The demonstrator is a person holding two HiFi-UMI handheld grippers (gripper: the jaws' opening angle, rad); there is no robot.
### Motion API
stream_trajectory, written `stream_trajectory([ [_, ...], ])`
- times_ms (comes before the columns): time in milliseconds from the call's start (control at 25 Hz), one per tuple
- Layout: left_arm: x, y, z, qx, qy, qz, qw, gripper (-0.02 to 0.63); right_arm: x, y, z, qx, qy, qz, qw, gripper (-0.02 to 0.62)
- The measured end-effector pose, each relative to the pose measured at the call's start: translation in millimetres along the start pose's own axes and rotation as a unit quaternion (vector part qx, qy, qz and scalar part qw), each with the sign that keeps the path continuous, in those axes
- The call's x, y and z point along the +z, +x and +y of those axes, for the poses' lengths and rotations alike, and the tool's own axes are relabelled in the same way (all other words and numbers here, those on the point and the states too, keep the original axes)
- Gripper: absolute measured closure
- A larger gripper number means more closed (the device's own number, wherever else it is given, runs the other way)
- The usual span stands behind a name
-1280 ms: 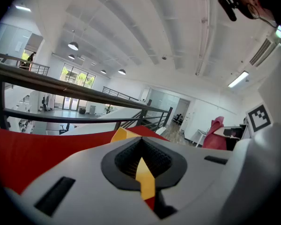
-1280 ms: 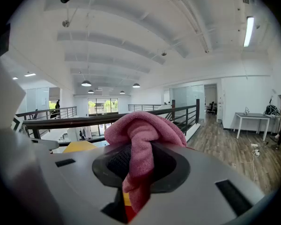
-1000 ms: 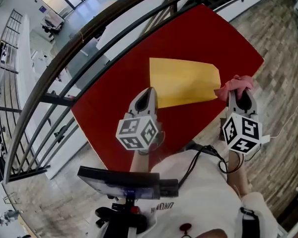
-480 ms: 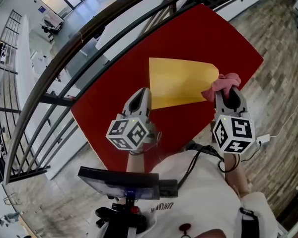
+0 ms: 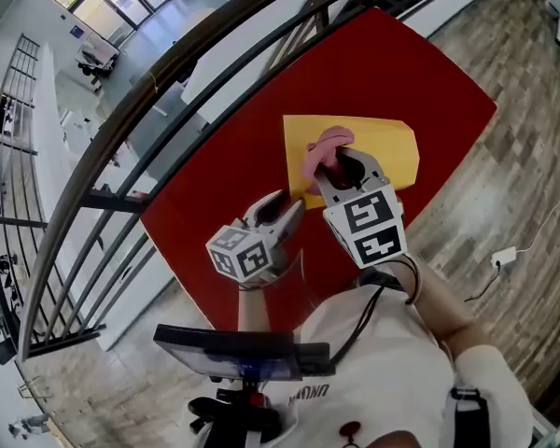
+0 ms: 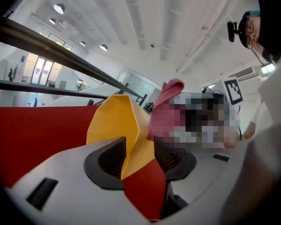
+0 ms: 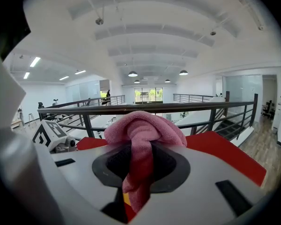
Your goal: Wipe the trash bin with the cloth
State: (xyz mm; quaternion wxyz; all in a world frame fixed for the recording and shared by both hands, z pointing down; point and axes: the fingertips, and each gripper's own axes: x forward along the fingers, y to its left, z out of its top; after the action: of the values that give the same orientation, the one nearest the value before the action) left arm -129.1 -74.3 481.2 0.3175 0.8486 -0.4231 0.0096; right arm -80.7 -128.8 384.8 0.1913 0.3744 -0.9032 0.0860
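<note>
**Cloth over the bin, left jaws apart at its corner**

We note the trash bin, yellow, lying on its side on the red tabletop, in the middle of the head view. Its long axis runs left to right across the frame. The broader end points to the frame's left and the narrower end to the right. We cannot tell from here which end is the mouth.

The right hand-held gripper is clamped on the pink cloth. In its own view a bunched wad stands above the jaws and a strip of the cloth hangs down between them. In the head view the wad sits over the bin's upper side, near the broader end. We cannot confirm contact between cloth and bin.

The left hand-held gripper sits at the bin's lower left corner. Its jaws have just been opening and now stand apart. In the left gripper view a folded yellow edge of the bin lies in the gap, and neither ribbed pad presses on it.

A dark metal railing crosses the upper left of the head view, beyond the tabletop.
</note>
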Motion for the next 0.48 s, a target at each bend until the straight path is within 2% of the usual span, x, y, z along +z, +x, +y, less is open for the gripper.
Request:
stream_trajectory([
  [80, -5, 6, -2, -0.018, 0.007, 0.006, 0.9998, 0.437, -4, 12, 9, 0.010, -0.016, 0.016, 1.000, 0.505],
  [240, -12, 17, 2, -0.027, 0.019, 0.020, 0.9992, 0.437, -18, 32, 20, 0.019, -0.052, 0.045, 0.997, 0.505],
  [480, -19, 28, 2, -0.039, 0.023, 0.032, 0.9985, 0.441, -23, 45, 28, 0.008, -0.116, 0.058, 0.991, 0.505],
])
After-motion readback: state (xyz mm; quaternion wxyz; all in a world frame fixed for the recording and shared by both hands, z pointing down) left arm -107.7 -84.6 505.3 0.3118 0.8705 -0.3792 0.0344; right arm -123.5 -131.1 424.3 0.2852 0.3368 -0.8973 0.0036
